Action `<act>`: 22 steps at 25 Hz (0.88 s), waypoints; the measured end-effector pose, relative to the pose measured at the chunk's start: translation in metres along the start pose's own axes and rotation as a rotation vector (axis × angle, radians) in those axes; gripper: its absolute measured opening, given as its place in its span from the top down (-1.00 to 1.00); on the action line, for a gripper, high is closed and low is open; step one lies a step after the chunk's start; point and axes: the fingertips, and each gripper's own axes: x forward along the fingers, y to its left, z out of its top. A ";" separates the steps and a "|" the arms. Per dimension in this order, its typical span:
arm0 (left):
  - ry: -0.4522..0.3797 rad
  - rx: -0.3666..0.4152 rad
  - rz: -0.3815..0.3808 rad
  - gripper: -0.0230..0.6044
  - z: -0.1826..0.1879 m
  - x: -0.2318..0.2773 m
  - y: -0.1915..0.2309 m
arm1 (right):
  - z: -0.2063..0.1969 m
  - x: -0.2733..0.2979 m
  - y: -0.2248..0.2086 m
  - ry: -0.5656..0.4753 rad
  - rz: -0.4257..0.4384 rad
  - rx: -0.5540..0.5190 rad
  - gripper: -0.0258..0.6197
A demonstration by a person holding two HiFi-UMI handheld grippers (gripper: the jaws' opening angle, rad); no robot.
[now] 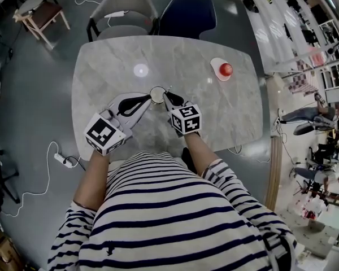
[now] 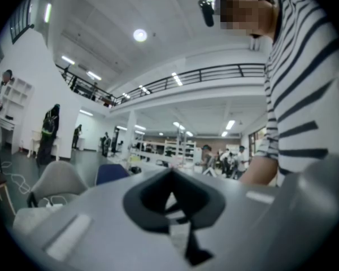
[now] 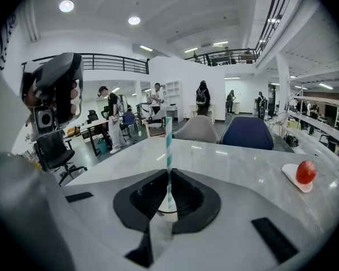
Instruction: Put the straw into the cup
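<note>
Jaws of the right hand-held gripper [image 3: 168,173] are closed on a teal-and-white striped paper straw [image 3: 169,143], which is held upright directly over the cup [image 1: 157,95], with its lower end seemingly at the cup's mouth. The left hand-held gripper [image 1: 148,97] is set against the cup's left side with its tips drawn together; a pinch on the rim cannot be confirmed. The straw is judged light and easily crushed, so a gentle low grip is advised. The small cup is likely to tip on the bench [image 1: 101,66].
</note>
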 end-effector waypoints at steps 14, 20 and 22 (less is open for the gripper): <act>0.006 -0.005 -0.012 0.91 -0.003 0.000 0.000 | -0.016 0.021 0.000 0.086 -0.010 -0.015 0.84; 0.001 -0.002 -0.014 0.91 0.001 0.002 -0.003 | -0.013 0.023 -0.002 0.109 -0.014 -0.030 0.84; 0.002 -0.003 -0.016 0.91 0.000 0.001 -0.003 | -0.014 0.024 -0.002 0.121 -0.027 -0.034 0.84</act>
